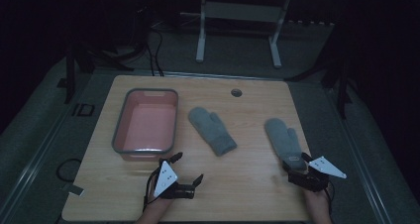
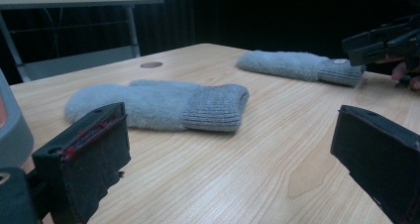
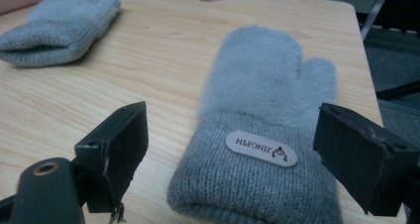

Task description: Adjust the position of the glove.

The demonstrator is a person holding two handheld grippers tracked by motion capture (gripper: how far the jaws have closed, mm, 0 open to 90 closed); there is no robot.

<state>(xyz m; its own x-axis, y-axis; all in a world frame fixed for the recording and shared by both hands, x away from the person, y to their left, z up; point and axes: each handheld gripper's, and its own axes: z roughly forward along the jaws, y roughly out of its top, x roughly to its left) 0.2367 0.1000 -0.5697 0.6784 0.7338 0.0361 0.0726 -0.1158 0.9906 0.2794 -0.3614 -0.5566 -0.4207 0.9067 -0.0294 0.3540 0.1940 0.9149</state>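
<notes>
Grey fuzzy mitten [image 3: 262, 100], ribbed cuff bearing an oval label, is lying flat between the right gripper [image 3: 233, 149]'s spread jaws, untouched; cuff edge cut off. Left gripper [image 2: 223, 149] gaping, empty.

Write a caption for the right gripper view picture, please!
Open right gripper poised over the knitted cuff of a grey mitten on the wooden table.

A wooden table [image 1: 247, 184] carries a pink tub [image 1: 146, 123] at the left, one grey mitten [image 1: 212, 130] mid-table and another mitten [image 1: 283, 138] at the right.
</notes>
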